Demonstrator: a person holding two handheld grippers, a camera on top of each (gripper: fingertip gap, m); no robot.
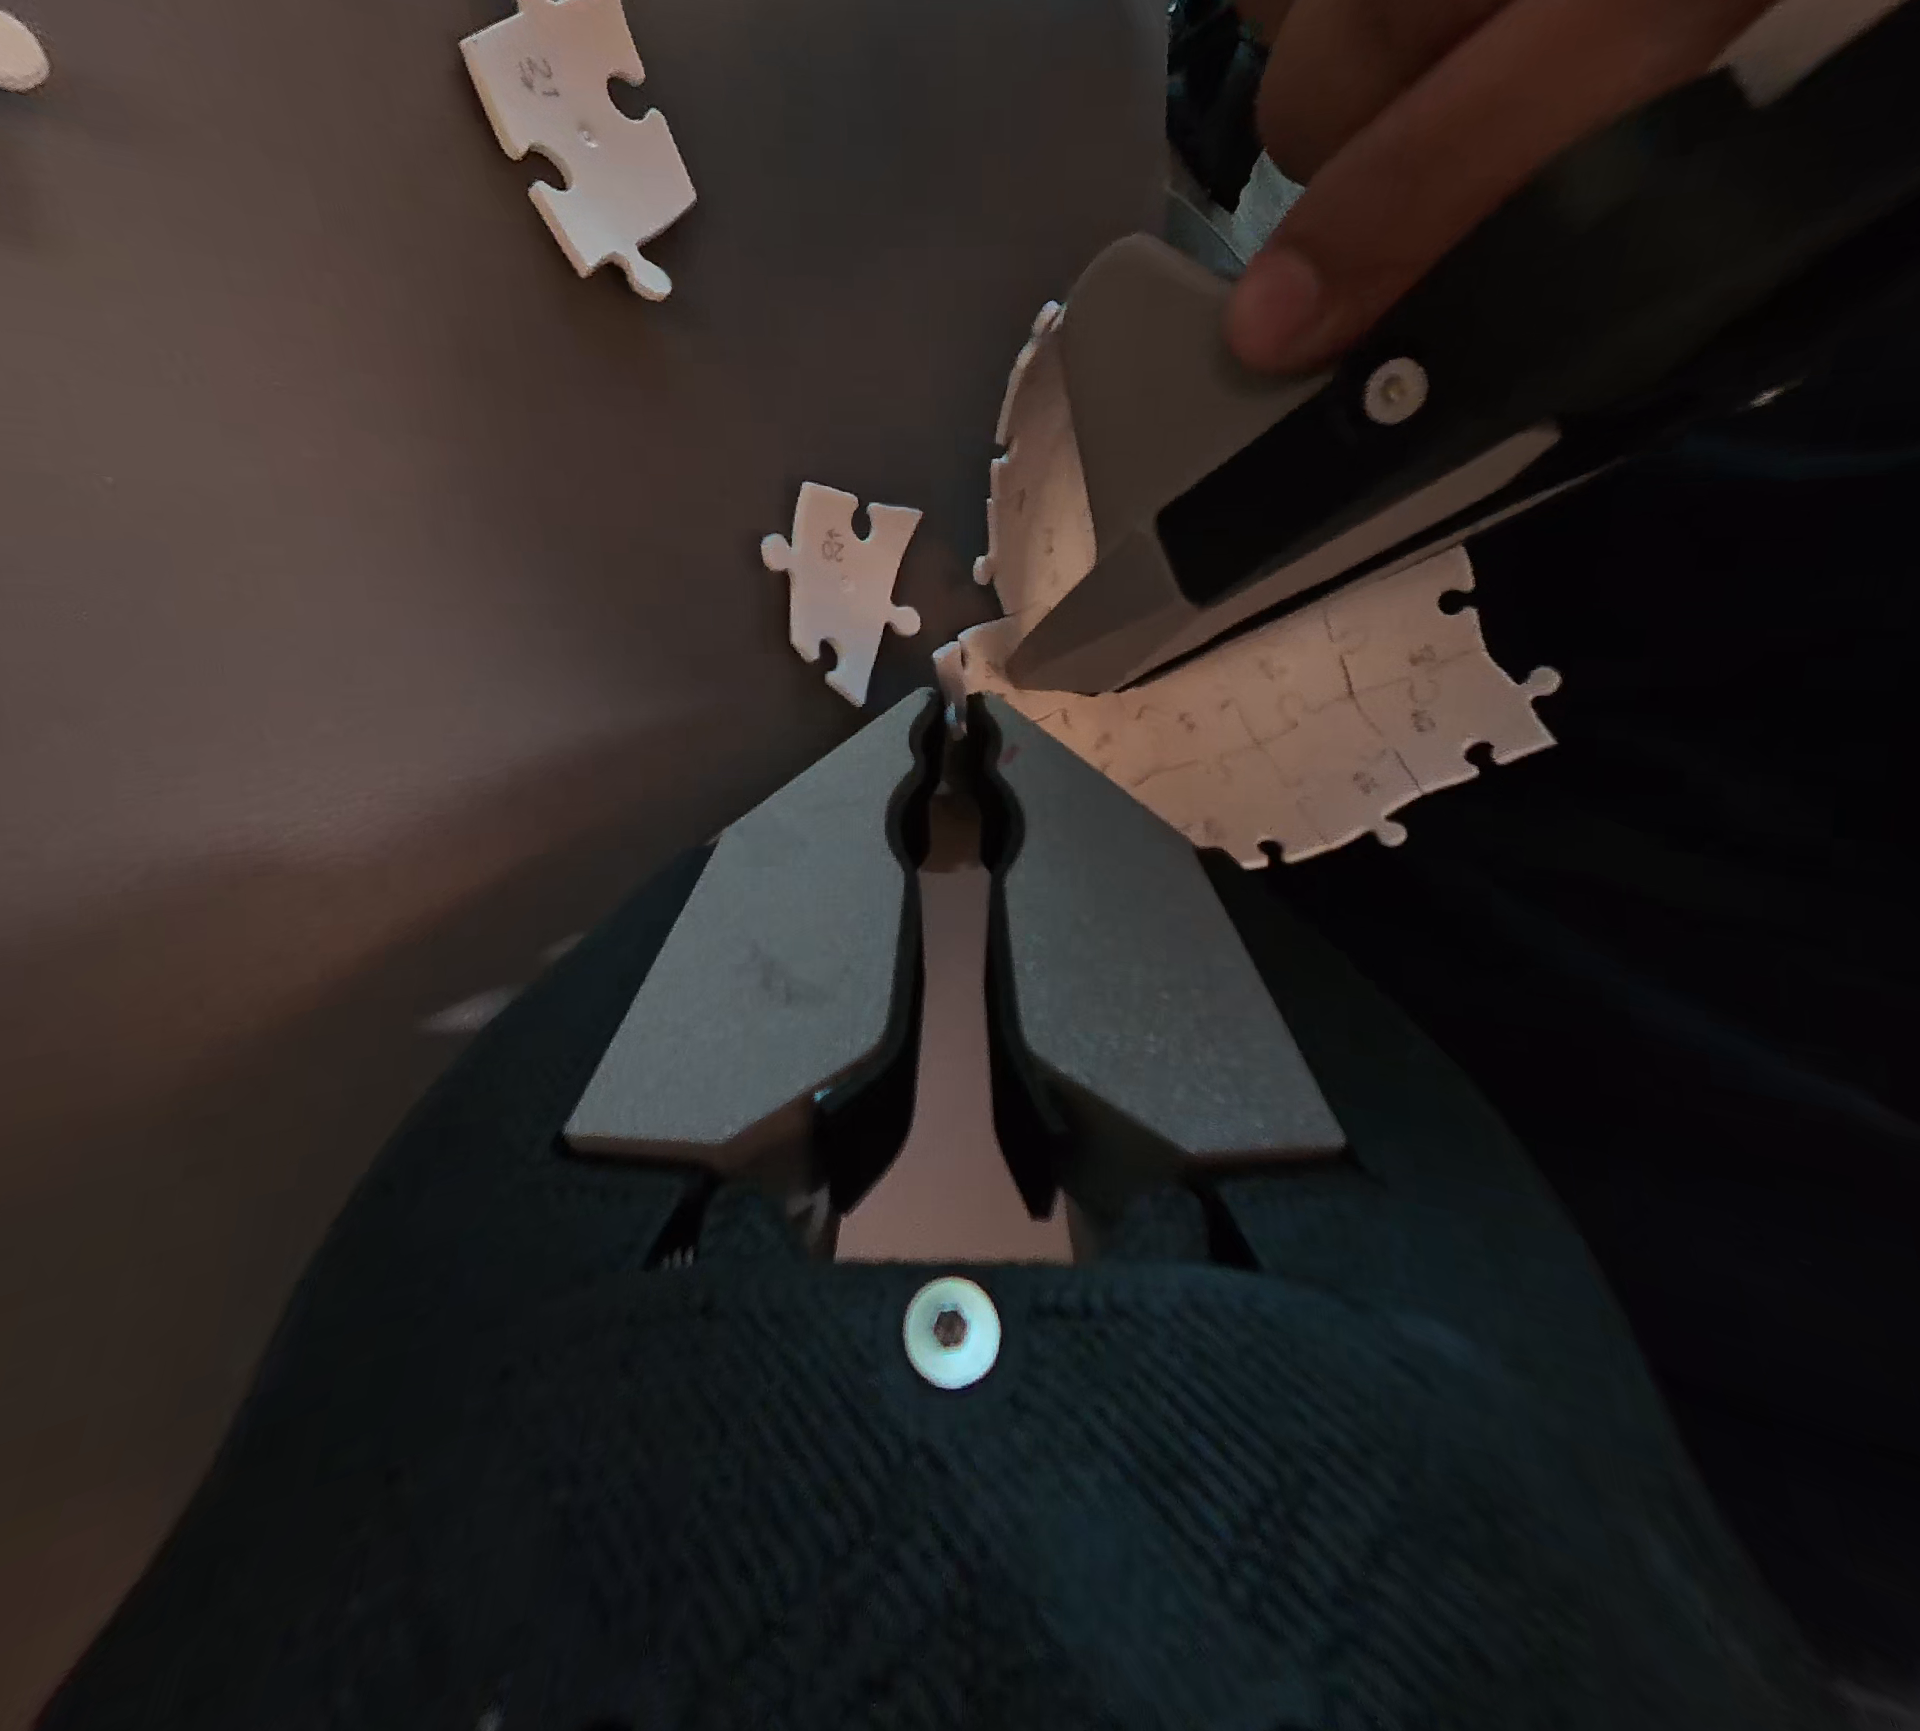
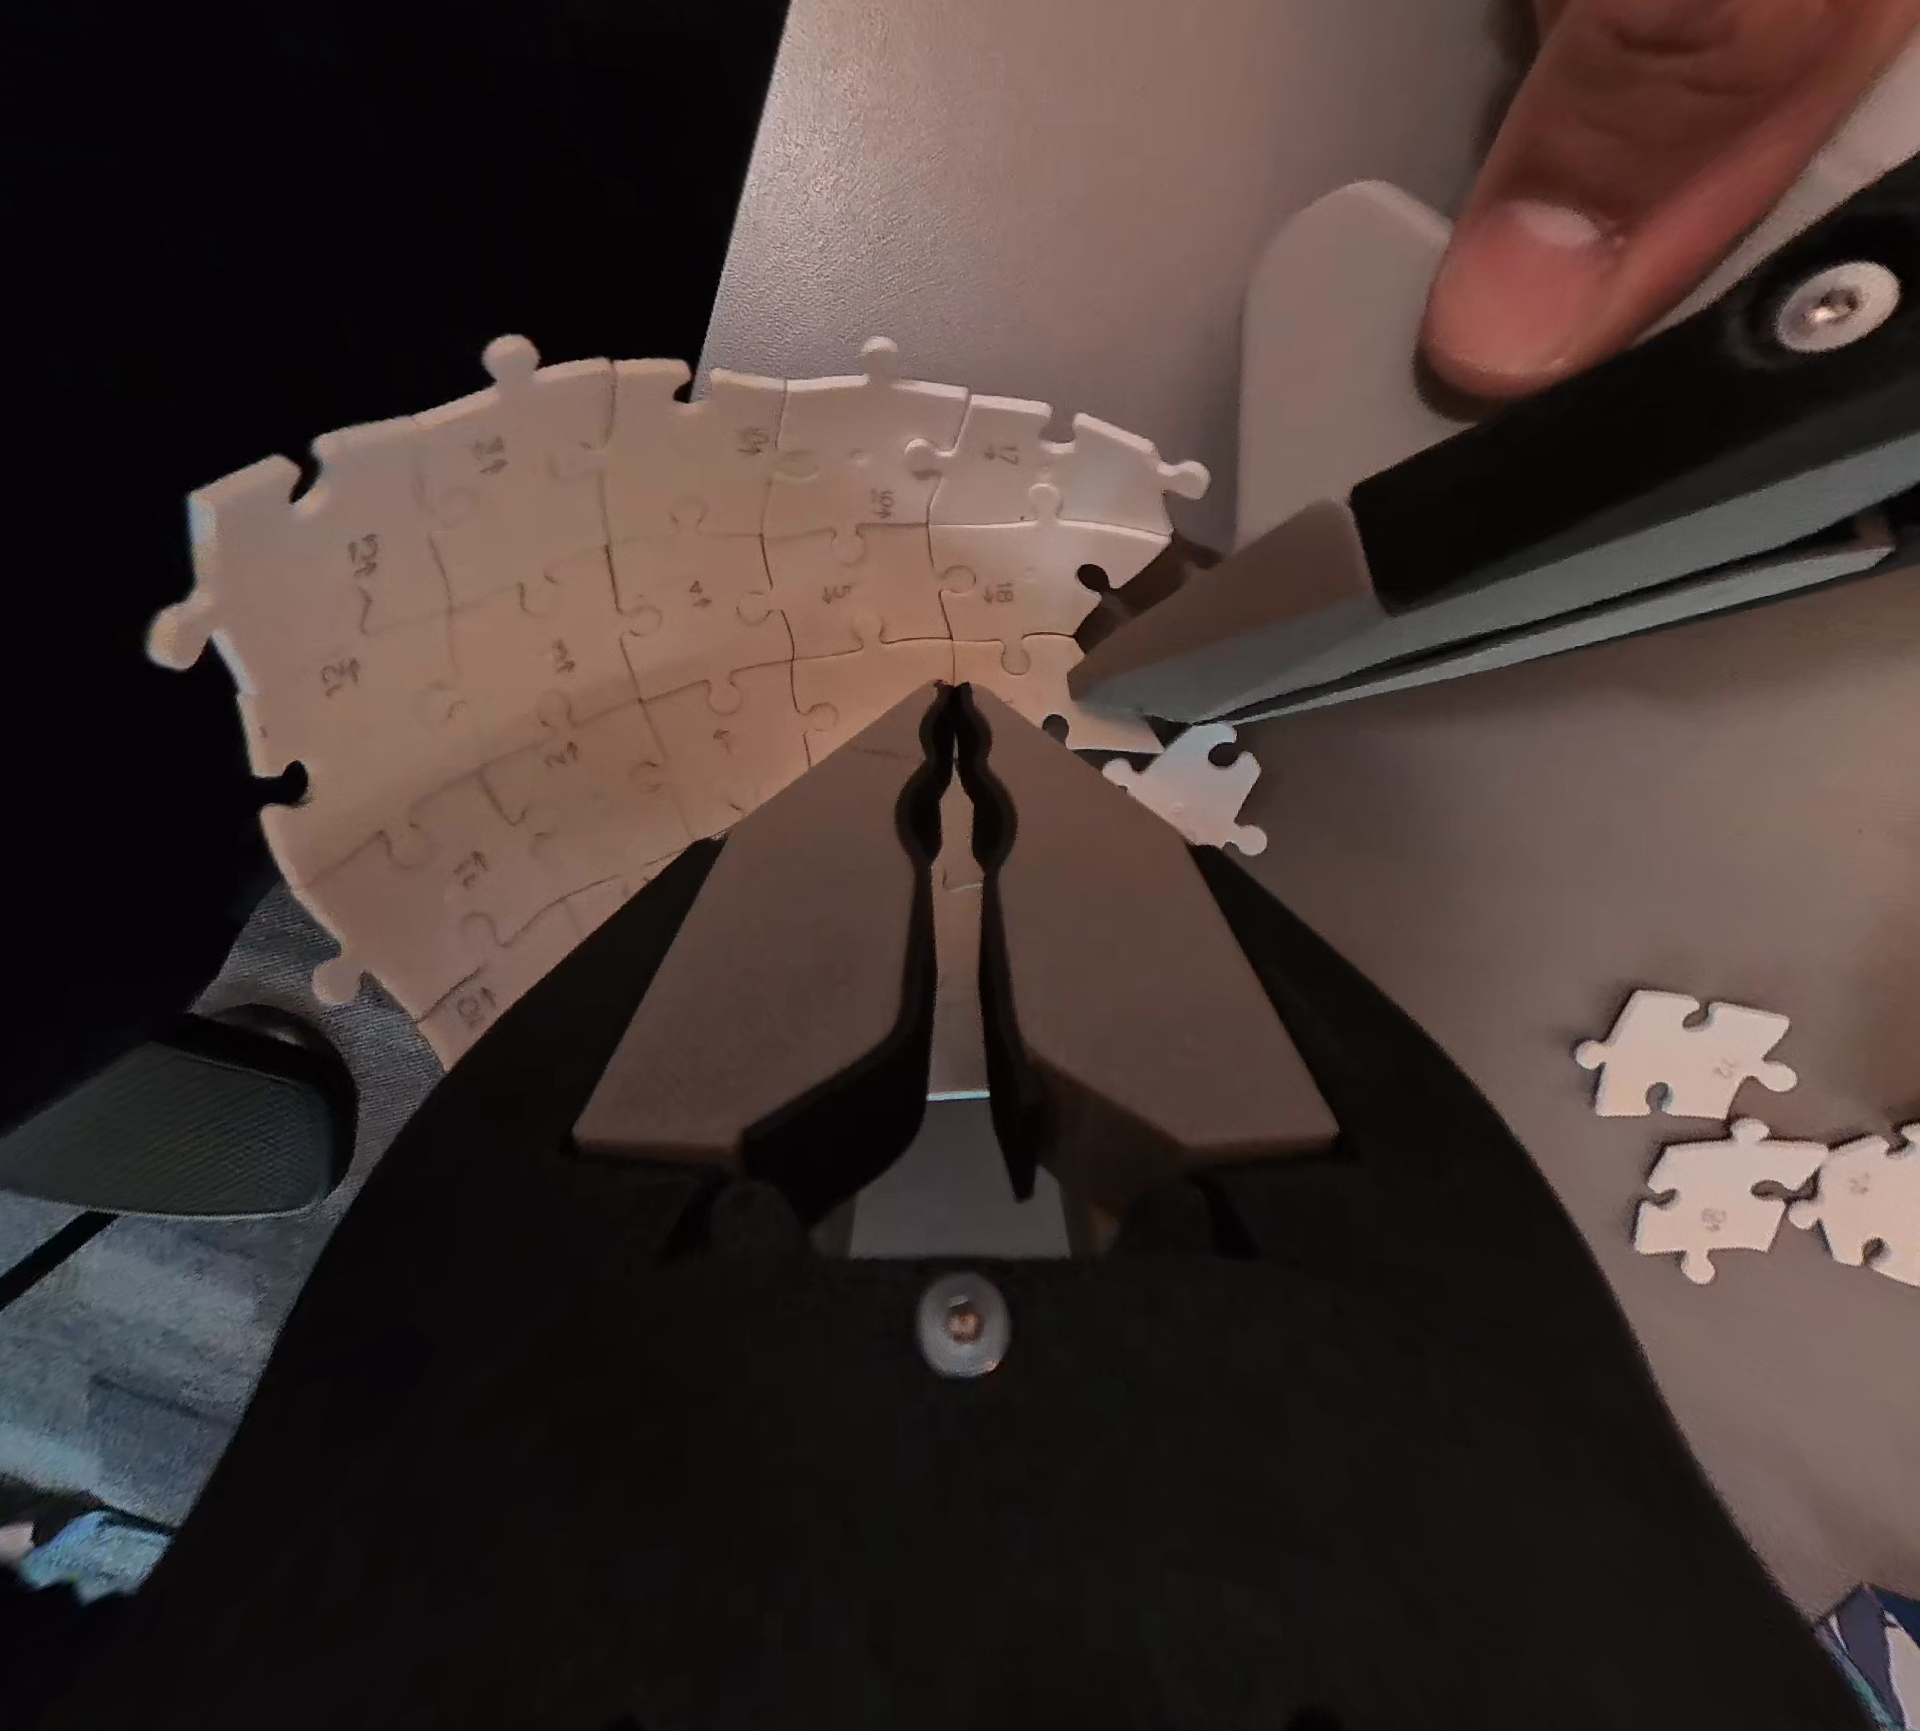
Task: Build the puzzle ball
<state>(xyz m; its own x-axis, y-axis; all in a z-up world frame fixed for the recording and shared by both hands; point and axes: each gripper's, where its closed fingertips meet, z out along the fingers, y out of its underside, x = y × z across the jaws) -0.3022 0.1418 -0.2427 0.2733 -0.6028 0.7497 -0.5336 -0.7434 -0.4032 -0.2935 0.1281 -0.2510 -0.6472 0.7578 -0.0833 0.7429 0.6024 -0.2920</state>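
Observation:
The partly built puzzle ball (image 2: 582,642) is a curved white shell of several joined pieces, held up off the grey table (image 2: 1039,123). My right gripper (image 2: 956,694) is shut on the shell's lower edge. In the left wrist view it comes in from the upper right (image 1: 1023,671), with the shell (image 1: 1309,725) showing on both sides of its fingers. My left gripper (image 1: 958,713) is shut on a piece at the shell's rim. In the right wrist view it comes in from the right (image 2: 1086,694). The two gripper tips nearly touch.
Loose white pieces lie on the table: one just beyond my left tips (image 1: 847,585), one farther off (image 1: 577,112), one beside the shell (image 2: 1195,788), three at the right (image 2: 1683,1058). A person's fingers (image 1: 1455,71) hold each gripper. Dark clothing (image 2: 312,123) lies beyond the table edge.

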